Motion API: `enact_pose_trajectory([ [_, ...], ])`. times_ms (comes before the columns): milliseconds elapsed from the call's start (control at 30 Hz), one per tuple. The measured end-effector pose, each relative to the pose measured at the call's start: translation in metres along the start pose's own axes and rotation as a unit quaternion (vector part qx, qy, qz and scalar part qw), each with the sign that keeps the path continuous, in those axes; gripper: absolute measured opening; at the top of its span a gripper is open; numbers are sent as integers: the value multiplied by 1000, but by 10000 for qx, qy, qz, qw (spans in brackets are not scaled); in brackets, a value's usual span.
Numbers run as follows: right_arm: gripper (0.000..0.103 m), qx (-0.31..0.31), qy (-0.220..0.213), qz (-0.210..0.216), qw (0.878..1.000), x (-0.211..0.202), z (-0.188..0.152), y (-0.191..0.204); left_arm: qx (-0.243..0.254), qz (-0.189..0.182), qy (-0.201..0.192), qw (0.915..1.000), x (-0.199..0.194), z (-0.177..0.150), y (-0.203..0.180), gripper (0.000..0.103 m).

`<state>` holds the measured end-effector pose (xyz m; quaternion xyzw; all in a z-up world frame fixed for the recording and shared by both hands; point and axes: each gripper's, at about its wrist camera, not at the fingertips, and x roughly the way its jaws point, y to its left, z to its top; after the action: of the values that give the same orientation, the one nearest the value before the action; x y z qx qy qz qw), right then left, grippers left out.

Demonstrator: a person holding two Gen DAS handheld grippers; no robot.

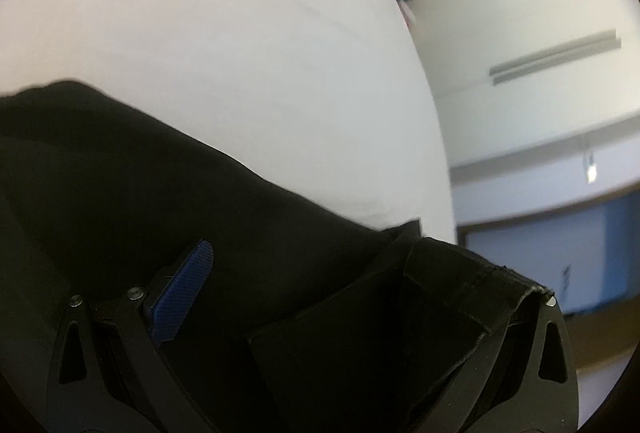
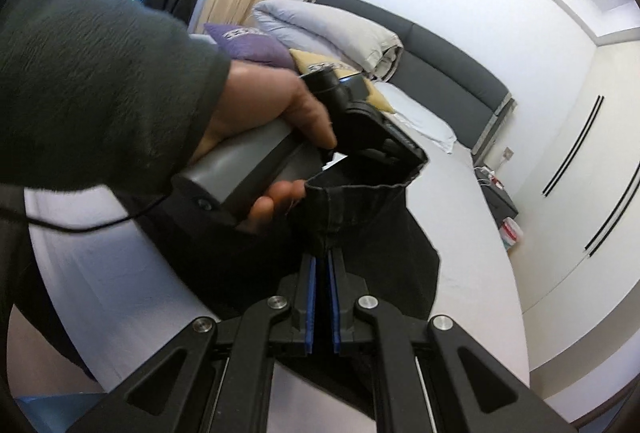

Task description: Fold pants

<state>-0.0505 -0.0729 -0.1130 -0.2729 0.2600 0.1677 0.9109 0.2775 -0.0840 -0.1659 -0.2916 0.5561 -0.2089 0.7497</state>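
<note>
Black fabric pants (image 2: 360,217) hang between our 2 grippers above the white-sheeted bed (image 2: 472,273), their hemmed edge stretched from one tool to the other. Our right gripper (image 2: 322,297) has its 2 blue-padded fingers (image 2: 310,297) pressed nearly together, pinching a seam of the cloth just below the hem. In the right wrist view, our left hand (image 2: 276,121) grips the grey handle of the left gripper (image 2: 384,149), whose tip meets the far corner of that same hem.

From the left wrist view, the pants (image 1: 160,193) fill the lower half of the frame and drape over the left gripper (image 1: 360,313). 1 blue ribbed finger pad (image 1: 184,289) shows at the left, bare of cloth on its face; the other finger is buried under a folded thickness of fabric, so we cannot tell whether these fingers are spread or closed. Beyond the cloth lies the white bed surface (image 1: 240,53).
</note>
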Motion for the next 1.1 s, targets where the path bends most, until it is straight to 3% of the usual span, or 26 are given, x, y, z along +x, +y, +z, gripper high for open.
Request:
enact_pose_trajectory([
  [100,6,-65,168,156,9997,4,-6,1,642,497,314,9962,2,-5,-6,101],
  [233,6,-46,325,740,9967,3,-18,3,1184,819,561,9880,-12,-12,1,102],
  [400,7,627,400,1437,9868,-12,-31,-20,1604,1467,849,9724,-42,-10,36,102],
  [500,9,1040,322,1325,9852,-17,-29,-44,1514,2274,546,9604,-68,-10,60,102],
  [533,14,1241,336,1178,9847,-15,-30,-56,1418,2409,357,9595,-78,-11,62,102],
  [567,18,1510,378,1013,9826,-11,-31,-70,1334,2332,178,9631,-89,-13,62,102],
  [633,18,2165,503,877,9710,4,-32,-106,1282,1544,-56,9796,-103,-27,47,102],
  [700,18,2614,538,974,9588,9,-33,-130,1265,1042,13,9865,-98,-43,35,102],
  [733,27,2559,458,976,9607,5,-30,-134,1161,859,39,9895,-93,-52,34,102],
  [767,48,2341,354,901,9674,-3,-27,-131,970,708,88,9927,-87,-59,38,102],
  [833,68,1500,39,741,9859,-20,-24,-108,506,310,306,9978,-72,-71,52,102],
  [900,71,348,-128,403,9985,-30,-21,-71,341,189,187,9991,-71,-81,64,102],
  [933,71,-397,-79,85,9991,-29,-25,-48,304,139,124,9994,-70,-85,65,102],
  [1000,70,-1301,-16,-286,9911,-23,-34,-17,158,58,52,9998,-77,-87,70,102],
  [1100,63,-1512,-89,-203,9883,-18,-35,2,68,-16,1,10000,-87,-90,83,102],
])
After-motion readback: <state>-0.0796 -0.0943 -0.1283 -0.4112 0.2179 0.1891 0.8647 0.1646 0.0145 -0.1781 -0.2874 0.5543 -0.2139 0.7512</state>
